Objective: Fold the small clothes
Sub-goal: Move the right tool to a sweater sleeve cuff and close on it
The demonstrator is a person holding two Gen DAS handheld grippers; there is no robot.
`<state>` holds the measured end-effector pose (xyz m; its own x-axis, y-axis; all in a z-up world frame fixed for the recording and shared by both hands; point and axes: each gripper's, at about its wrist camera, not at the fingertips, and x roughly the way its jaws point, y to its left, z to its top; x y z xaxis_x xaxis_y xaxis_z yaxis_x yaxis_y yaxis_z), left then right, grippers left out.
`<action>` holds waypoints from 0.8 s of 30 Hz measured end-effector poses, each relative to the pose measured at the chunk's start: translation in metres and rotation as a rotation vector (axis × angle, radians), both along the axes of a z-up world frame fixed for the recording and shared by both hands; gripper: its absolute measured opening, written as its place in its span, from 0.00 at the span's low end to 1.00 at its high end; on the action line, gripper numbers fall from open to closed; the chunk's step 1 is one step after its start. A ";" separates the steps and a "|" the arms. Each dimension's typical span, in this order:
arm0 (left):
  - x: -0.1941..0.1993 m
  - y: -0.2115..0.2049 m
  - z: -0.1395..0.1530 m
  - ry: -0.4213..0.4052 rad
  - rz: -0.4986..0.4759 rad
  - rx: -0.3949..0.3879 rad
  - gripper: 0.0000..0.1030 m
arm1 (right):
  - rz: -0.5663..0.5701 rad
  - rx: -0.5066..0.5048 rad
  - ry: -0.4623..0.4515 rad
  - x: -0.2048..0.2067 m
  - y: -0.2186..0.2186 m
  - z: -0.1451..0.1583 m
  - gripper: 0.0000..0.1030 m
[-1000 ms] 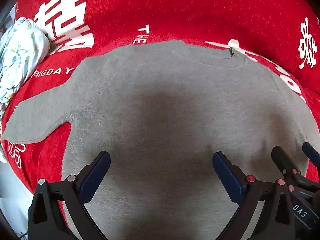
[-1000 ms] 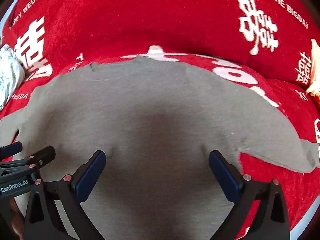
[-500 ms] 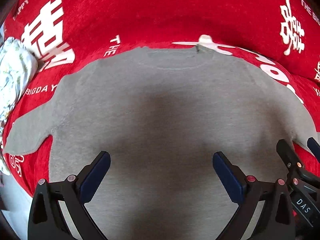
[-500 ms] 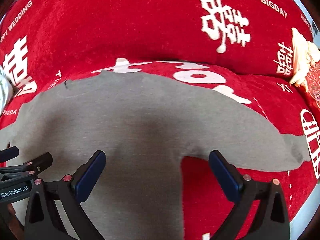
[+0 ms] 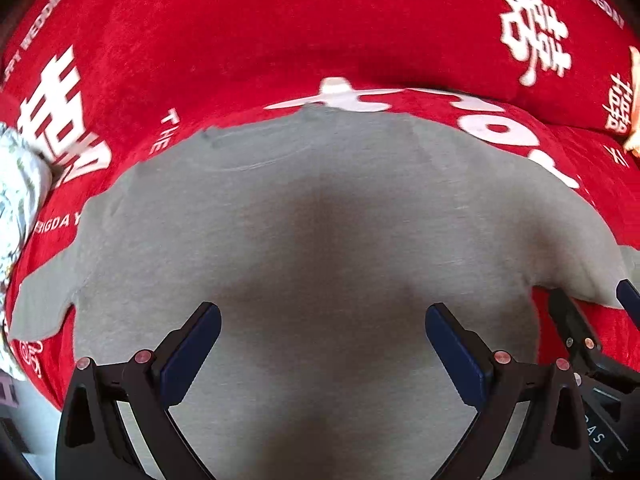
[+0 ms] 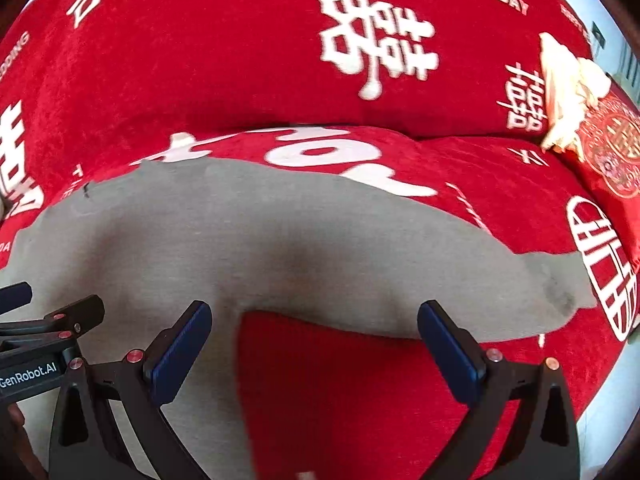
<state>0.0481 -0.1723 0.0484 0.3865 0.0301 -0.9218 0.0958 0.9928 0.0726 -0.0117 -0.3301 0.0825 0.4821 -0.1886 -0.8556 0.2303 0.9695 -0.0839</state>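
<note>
Both of our grippers, the left gripper [image 5: 322, 354] and the right gripper [image 6: 314, 350], hang with fingers spread wide and empty above the grey shirt [image 5: 320, 240] lying flat on the red cover [image 5: 280, 32].

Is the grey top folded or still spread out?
Spread flat: the grey top lies open on the red cover, both sleeves out, neckline showing.

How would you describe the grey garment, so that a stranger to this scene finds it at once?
Start from the red plush sofa cover with white lettering. Spread flat on its seat lies the plain grey long-sleeved knit top, one sleeve stretched sideways. It is the only grey, unprinted fabric; the crumpled floral white cloth lies apart at the edge.
</note>
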 end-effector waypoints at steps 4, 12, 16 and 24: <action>0.001 -0.024 -0.001 0.001 -0.032 0.009 1.00 | -0.036 -0.014 -0.004 -0.006 -0.022 0.001 1.00; 0.008 -0.065 -0.004 0.005 -0.081 0.016 1.00 | -0.141 -0.014 -0.003 -0.019 -0.078 -0.003 1.00; 0.010 -0.085 -0.006 0.002 -0.103 0.027 1.00 | -0.200 -0.013 -0.001 -0.027 -0.107 -0.005 1.00; 0.010 -0.122 -0.010 -0.001 -0.153 0.035 1.00 | -0.326 -0.015 -0.003 -0.051 -0.166 -0.008 1.00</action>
<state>0.0583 -0.2940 0.0383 0.3900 0.0027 -0.9208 0.2461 0.9633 0.1071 -0.0627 -0.4962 0.0744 0.3964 -0.3462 -0.8503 0.5290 0.8431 -0.0966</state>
